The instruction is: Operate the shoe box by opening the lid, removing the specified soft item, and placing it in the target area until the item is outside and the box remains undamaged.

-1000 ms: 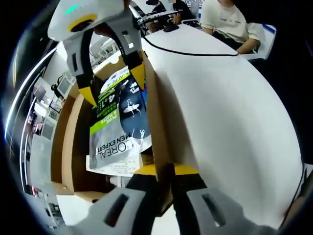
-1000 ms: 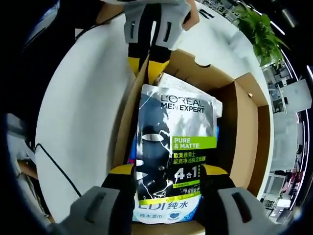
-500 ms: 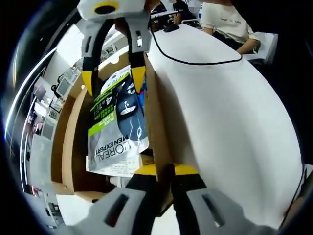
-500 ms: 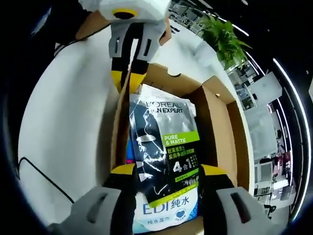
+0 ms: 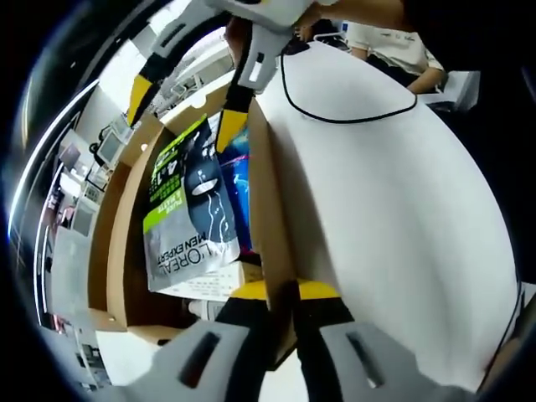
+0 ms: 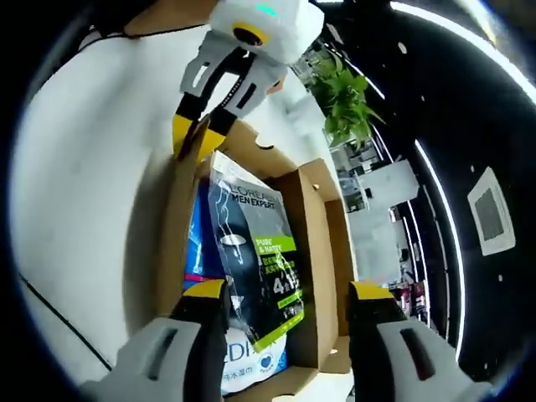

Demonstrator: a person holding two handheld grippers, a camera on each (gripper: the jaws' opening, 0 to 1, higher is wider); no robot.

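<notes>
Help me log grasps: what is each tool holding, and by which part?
Left tool pinches the shoe box's side wall at its top edge. Right tool is open over the L'Oreal pouch, gripping nothing.
</notes>
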